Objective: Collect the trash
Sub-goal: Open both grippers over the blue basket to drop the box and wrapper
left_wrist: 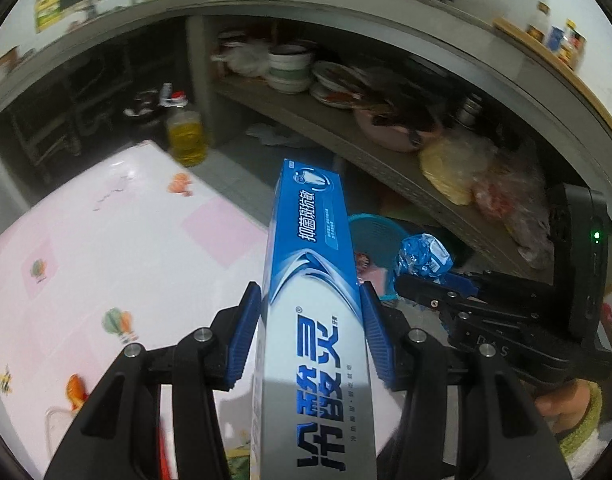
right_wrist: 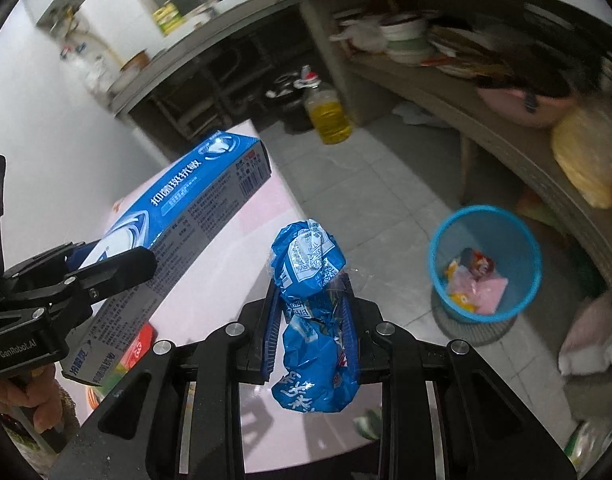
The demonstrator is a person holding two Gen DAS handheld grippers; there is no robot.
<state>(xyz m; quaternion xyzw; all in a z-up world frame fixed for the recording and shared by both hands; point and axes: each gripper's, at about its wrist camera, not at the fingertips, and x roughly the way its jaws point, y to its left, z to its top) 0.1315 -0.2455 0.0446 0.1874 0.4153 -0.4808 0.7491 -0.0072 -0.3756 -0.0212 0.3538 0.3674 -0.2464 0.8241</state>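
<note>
A long blue and white toothpaste box (left_wrist: pixel 312 280) sticks forward out of my left gripper (left_wrist: pixel 311 294), whose blue pads press on its two sides. The same box (right_wrist: pixel 178 208) shows at the left of the right wrist view, held above the pink table. My right gripper (right_wrist: pixel 310 292) is shut on a crumpled blue plastic wrapper (right_wrist: pixel 310 280), which also appears as the wrapper (left_wrist: pixel 424 258) in the left wrist view, right of the box. A blue mesh trash bin (right_wrist: pixel 486 220) with several wrappers inside stands on the floor to the right; its rim (left_wrist: pixel 376 228) peeks out behind the box.
The pink patterned table (left_wrist: pixel 106 248) lies below both grippers. A yellow oil jug (right_wrist: pixel 330 114) stands on the tiled floor. A concrete shelf (left_wrist: pixel 386 160) under the counter holds bowls, plates and plastic bags. A hand (right_wrist: pixel 26 400) grips the left tool.
</note>
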